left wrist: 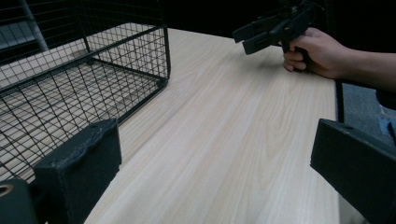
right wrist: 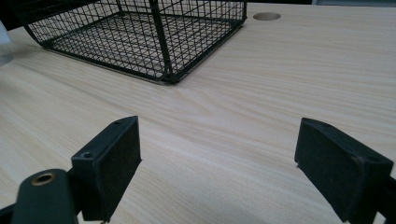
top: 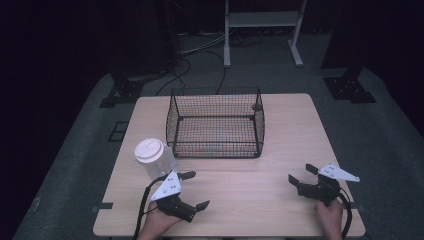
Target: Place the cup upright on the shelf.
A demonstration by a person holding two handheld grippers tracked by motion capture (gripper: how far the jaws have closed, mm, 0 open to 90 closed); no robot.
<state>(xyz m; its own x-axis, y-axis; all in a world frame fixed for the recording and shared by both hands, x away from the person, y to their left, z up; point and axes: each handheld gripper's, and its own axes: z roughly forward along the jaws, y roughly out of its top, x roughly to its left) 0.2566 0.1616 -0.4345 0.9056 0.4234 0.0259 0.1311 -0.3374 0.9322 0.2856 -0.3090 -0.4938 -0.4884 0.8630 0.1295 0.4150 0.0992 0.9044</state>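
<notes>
A black wire basket (top: 216,122) stands at the middle back of the light wooden table (top: 280,195); it looks empty. A clear plastic jar with a white lid (top: 152,156) stands at the basket's front left corner. My left gripper (top: 194,190) sits open near the front left edge, just in front of the jar, with nothing between its jaws. My right gripper (top: 302,174) is open at the front right, also empty. In the left gripper view the basket (left wrist: 79,79) is at left and the right gripper (left wrist: 273,29) is far off. The right gripper view shows the basket (right wrist: 140,32) ahead.
A round cable hole (right wrist: 266,16) lies in the tabletop behind the basket's right side. Beyond the table are a white frame stand (top: 262,30), cables (top: 200,55) on the grey floor and black stand bases (top: 350,87).
</notes>
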